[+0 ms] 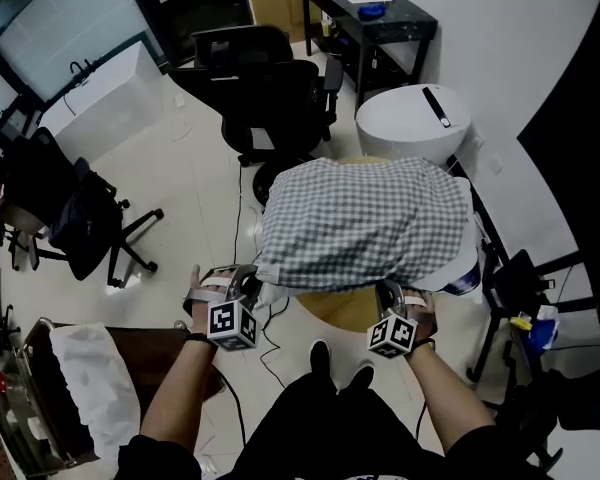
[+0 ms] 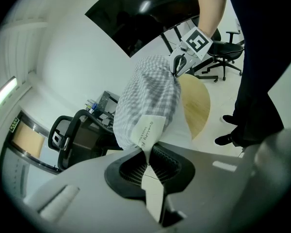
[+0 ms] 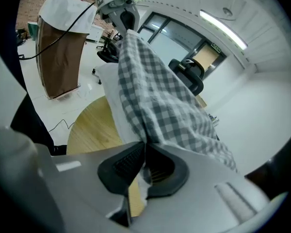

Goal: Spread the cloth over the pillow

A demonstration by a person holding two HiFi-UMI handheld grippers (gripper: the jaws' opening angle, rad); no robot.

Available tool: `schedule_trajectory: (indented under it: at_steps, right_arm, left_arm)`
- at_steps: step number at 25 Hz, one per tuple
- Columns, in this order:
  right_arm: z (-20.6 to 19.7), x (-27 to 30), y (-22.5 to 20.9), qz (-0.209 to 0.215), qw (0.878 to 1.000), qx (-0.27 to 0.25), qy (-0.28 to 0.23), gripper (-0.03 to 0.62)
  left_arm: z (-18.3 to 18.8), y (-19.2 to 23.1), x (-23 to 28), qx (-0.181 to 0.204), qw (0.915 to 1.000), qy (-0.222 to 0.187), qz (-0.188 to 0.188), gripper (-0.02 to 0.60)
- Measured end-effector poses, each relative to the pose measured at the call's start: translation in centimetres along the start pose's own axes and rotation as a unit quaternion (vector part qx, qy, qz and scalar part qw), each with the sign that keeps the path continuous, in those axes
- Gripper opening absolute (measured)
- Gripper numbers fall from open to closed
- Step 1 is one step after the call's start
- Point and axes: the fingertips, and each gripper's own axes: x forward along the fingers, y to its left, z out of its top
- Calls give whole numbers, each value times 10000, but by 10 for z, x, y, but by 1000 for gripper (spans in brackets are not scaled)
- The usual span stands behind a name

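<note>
The checked cloth (image 1: 365,223) lies draped over the pillow (image 1: 452,271) on the round wooden worktop (image 1: 342,309). The left tongs (image 2: 148,155) are clamped tight on a white label (image 2: 148,129) at the near left corner, which seems to be sewn to the cloth. The right tongs (image 3: 144,153) are pinched together on the cloth's near right edge.
</note>
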Motion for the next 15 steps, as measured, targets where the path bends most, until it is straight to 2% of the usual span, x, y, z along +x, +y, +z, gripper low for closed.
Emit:
schedule_trajectory:
  at_steps: [4,7,12,15]
  right_arm:
    - [2,-26,-12,29,9997,-6,-260,15]
    - [3,-54,-27,-8,9989,-70,-453,15]
    - [6,-95,-41,64,9959,-340,-838,15]
    - [1,-115,-48,97,9948,-281,-971,15]
  left_arm:
    - [0,-1,-5,130,9998,124,8,0]
    - [3,-12,-14,514,9983,282,-72,0]
    - [10,-46,-31,1099,9907,605,-536,0]
    - [18,-68,-36,1218,9872,697,-752,0]
